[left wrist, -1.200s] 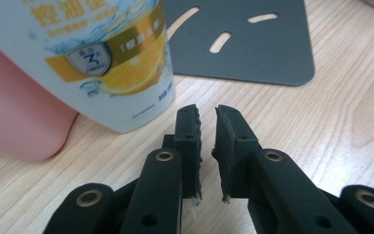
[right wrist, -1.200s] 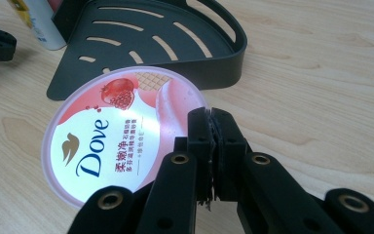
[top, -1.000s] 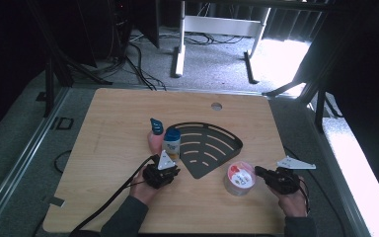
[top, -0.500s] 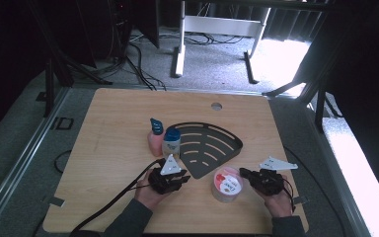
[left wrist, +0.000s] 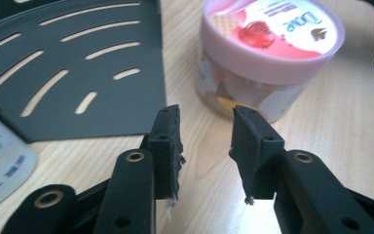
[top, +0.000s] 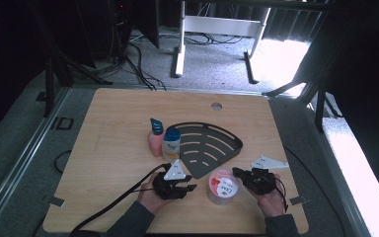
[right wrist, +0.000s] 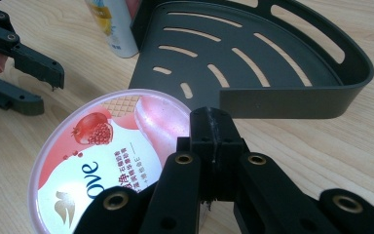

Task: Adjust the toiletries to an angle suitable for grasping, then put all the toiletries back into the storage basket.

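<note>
A pink-lidded Dove jar (top: 222, 186) stands near the table's front edge, between my two grippers. My left gripper (top: 190, 186) points at the jar from the left. In the left gripper view its jaws (left wrist: 204, 122) are open and have just been opening, with bare wood between them and the jar (left wrist: 268, 53) a little ahead. My right gripper (top: 237, 173) is at the jar's right side. Its jaws (right wrist: 214, 122) are shut together, and their tip is at the rim of the jar (right wrist: 102, 161).
A black slotted corner shelf (top: 207, 148) lies flat just behind the jar. A pink bottle (top: 154, 138) and a white bottle with a blue cap (top: 171, 144) stand at its left. A round hole (top: 216, 105) sits near the table's far edge.
The right gripper and the jar have shifted left toward the left gripper. The left gripper's jaws have spread apart and it has edged right.
</note>
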Tool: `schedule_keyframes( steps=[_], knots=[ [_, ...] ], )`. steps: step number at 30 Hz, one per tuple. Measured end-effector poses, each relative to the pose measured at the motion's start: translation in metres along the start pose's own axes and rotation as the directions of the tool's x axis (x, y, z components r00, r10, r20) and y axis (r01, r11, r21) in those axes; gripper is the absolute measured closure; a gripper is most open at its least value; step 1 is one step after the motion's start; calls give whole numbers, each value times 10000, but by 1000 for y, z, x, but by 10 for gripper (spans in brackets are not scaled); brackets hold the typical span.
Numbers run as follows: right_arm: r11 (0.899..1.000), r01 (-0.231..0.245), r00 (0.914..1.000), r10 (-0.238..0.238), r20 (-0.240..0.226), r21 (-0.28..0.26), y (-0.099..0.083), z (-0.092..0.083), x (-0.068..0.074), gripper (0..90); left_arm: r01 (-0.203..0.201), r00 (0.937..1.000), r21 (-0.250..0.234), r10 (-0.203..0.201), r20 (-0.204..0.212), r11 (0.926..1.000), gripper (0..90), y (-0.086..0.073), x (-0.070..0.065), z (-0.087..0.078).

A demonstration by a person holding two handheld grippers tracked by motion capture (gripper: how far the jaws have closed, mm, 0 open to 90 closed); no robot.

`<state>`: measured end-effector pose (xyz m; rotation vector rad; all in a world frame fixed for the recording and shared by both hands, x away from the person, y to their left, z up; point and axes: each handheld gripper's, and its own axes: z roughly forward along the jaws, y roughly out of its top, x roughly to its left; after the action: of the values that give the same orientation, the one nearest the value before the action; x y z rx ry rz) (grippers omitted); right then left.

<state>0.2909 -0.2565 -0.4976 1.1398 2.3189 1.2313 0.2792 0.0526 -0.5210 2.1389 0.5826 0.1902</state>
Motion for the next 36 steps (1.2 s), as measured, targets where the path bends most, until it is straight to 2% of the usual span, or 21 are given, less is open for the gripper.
schedule_keyframes(
  steps=[14,21,23,25,29,32,34,36],
  knots=[
    [9998,215,9994,-215,-275,-8,2,5,7,891,-87,9972,-216,103,745,9997,527,-2,-5,5],
    [9992,389,9978,-386,-538,57,0,-6,-1,774,-14,9960,-209,32,892,9998,509,-3,-2,8],
    [9994,354,9978,-353,-554,14,-2,-14,-6,711,-1,9955,-182,19,947,9998,491,-3,-3,9],
    [9991,425,9980,-422,-462,60,-4,-19,-9,673,225,9933,-266,-194,1138,9994,484,-2,-3,11],
    [9988,409,9986,-400,-352,268,-14,-25,-13,615,187,9918,-286,-149,1272,9994,461,-2,-3,11],
    [9978,458,9984,-442,-343,476,-21,-26,-15,571,-50,9908,-332,95,1351,9994,460,1,-3,12],
    [9965,604,9972,-577,-479,578,-26,-25,-15,551,-129,9898,-406,186,1415,9991,457,2,-4,14],
    [9926,1037,9921,-988,-773,628,-30,-24,-11,534,-269,9891,-461,333,1437,9986,452,3,-6,16]
  ],
)
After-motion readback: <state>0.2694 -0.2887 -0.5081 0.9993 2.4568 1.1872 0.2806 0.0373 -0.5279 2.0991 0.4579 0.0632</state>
